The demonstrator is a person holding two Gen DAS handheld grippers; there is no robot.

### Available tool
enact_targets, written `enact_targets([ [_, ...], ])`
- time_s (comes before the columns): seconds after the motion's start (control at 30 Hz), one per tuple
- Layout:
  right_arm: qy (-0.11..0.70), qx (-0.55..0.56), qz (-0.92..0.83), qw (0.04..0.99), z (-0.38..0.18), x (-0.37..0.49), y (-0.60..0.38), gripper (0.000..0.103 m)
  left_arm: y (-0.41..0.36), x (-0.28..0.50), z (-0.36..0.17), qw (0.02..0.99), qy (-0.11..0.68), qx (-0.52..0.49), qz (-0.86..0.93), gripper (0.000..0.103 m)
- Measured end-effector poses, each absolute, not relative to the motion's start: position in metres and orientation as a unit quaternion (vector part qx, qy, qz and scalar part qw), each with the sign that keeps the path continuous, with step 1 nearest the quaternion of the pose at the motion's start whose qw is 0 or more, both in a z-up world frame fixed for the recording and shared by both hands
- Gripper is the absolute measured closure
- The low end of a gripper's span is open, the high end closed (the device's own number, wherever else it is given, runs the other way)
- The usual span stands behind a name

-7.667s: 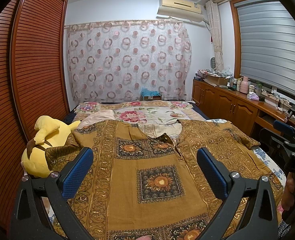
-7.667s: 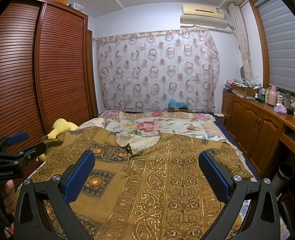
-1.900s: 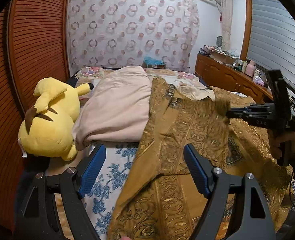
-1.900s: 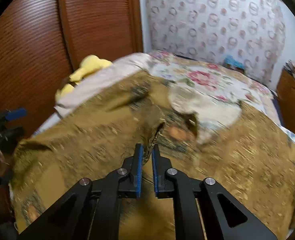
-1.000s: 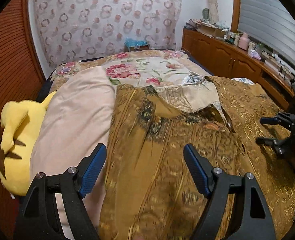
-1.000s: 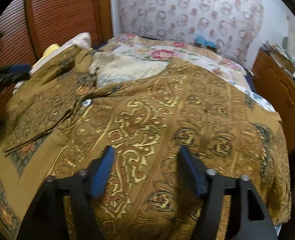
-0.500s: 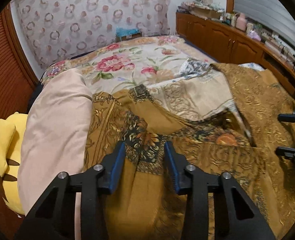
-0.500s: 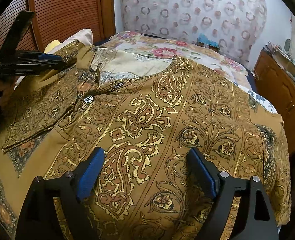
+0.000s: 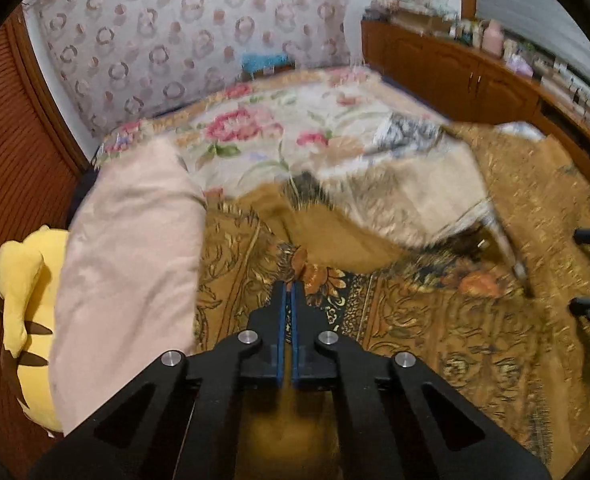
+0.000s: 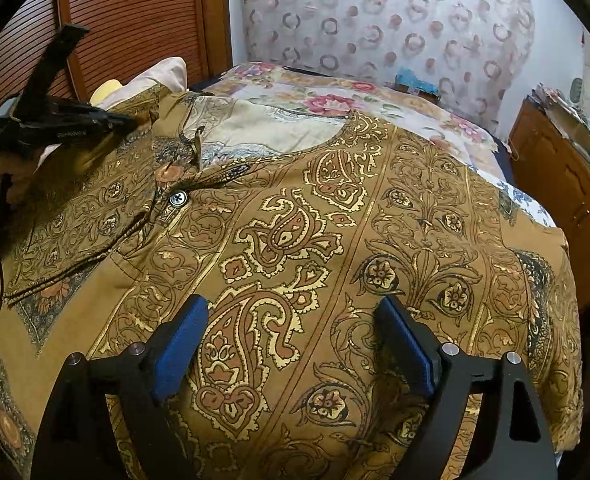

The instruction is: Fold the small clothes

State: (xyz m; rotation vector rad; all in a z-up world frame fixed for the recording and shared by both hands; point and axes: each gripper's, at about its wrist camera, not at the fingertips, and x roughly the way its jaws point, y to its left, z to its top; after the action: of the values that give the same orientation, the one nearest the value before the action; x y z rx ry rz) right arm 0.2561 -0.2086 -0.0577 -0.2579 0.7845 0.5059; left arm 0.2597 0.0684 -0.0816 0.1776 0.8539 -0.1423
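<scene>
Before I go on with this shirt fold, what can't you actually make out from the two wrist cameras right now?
- Left wrist view: whether the left gripper pinches shirt cloth; its closed fingers hide the contact.
- Left wrist view: the collar area is motion-blurred.
- Right wrist view: the shirt's near hem, hidden behind the right gripper and cut off by the bottom edge.
- Both views: the bed surface under the shirt.

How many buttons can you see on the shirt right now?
1. A single button sits on the shirt just below the collar opening, left of centre in the right wrist view. Others may be hidden under folds.
</scene>
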Motion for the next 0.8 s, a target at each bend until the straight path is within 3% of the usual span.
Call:
enact_targets([
  [0.3,0.377,-0.124,0.243,0.885,-0.058,0.256,-0.209,0.015,0.133,0.25,-0.024,0.935,0.351,0.042,-0.016,0.101],
  [0.73,0.377,-0.125,0.244,0.885,-0.058,0.256,-0.209,0.014,0.179,0.26,-0.047,0.932,0.362,0.009,0.023,0.1],
  [0.8,0.377,-0.125,0.244,0.885,-0.058,0.256,-0.209,0.014,0.176,0.253,-0.044,0.936,0.352,0.01,0.024,0.093],
])
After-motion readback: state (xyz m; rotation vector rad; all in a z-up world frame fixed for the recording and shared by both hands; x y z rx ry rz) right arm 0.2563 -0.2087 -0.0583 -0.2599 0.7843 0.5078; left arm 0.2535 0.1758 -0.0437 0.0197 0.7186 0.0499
